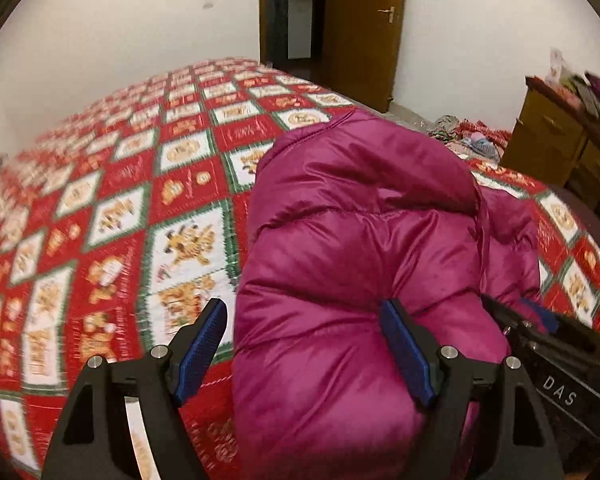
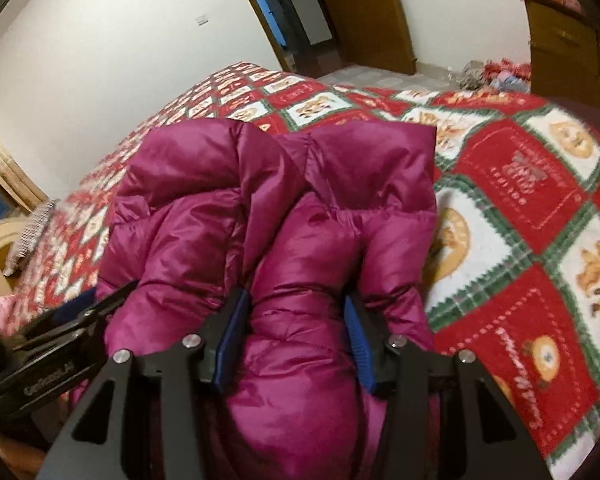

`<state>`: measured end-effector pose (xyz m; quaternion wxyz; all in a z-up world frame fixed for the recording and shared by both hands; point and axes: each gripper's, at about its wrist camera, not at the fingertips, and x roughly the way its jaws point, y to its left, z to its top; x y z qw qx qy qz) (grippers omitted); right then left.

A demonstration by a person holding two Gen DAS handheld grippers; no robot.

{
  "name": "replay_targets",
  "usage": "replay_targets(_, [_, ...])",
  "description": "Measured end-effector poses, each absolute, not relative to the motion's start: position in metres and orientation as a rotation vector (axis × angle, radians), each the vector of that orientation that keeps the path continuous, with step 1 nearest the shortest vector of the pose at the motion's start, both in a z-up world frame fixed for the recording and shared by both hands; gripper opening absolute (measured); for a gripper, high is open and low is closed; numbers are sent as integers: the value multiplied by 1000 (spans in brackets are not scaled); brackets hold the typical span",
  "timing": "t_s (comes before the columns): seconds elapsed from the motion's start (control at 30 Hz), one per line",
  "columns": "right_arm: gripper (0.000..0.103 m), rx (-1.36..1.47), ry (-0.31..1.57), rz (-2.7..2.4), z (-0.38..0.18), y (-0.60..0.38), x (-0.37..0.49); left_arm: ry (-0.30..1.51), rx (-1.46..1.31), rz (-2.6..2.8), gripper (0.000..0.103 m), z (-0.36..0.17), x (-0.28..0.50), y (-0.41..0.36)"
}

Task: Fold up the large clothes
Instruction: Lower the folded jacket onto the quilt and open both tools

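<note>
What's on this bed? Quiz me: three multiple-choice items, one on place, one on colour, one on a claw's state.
1. The jacket lies:
A. on the bedspread
B. on the floor
C. on a chair

2. The jacket's colour:
A. blue
B. magenta
C. green

3. The right claw is:
A. open, clear of cloth
B. shut on the jacket
C. out of view

Answers:
1. A, patterned bedspread shows around it.
2. B, the shiny fabric is magenta throughout.
3. B, both blue pads press a puffy fold.
</note>
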<state>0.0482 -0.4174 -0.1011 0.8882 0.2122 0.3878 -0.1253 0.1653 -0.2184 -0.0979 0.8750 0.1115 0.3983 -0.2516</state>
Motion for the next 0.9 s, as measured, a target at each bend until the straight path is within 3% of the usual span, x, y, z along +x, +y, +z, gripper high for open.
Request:
replay_targets(0.23, [59, 382, 739, -323, -71, -399, 4, 766, 274, -531, 80, -81, 137, -206])
replay_targets(0.3, [67, 394, 722, -333, -67, -393, -11, 762, 270, -539, 80, -79, 129, -201])
replay_targets(0.6, [68, 401, 745, -384, -76, -375, -29, 786, 257, -531, 80, -85, 104, -182])
replay_targets(0.9, [77, 373, 757, -428, -74, -355, -61, 732, 300, -529, 80, -83, 64, -155])
